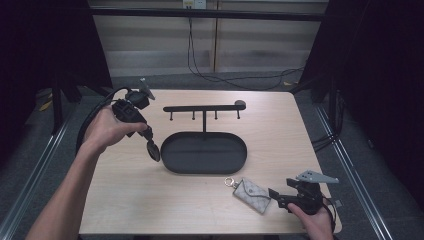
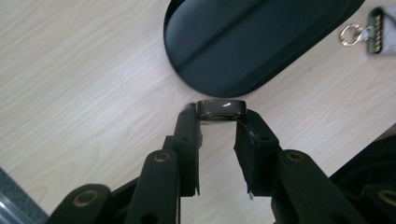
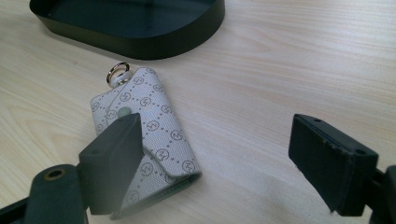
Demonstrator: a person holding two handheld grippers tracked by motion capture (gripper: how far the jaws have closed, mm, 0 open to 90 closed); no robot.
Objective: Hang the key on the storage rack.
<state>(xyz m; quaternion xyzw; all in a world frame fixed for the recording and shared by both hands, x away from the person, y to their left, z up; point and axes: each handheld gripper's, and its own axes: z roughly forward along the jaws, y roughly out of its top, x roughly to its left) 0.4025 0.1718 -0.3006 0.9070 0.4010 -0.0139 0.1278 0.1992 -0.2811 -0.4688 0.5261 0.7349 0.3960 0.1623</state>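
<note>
Transport is in hand: a small dark round object [image 2: 221, 108] is clamped in the left hand-held gripper [image 1: 153, 147] just beside the black tray [image 1: 172, 165], where release is judged next, while the right hand-held gripper [image 3: 224, 154] is held open by the patterned key pouch [image 3: 144, 140] on the worktop [image 1: 150, 200].

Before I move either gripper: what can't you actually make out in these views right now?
- Round dark object clamped in the left gripper: edge-on, identity unclear.
- Key pouch: its near corner hidden behind the right gripper jaw.
- Black tray: cut off by the top edge.
- Hooks on the rack: too small.
</note>
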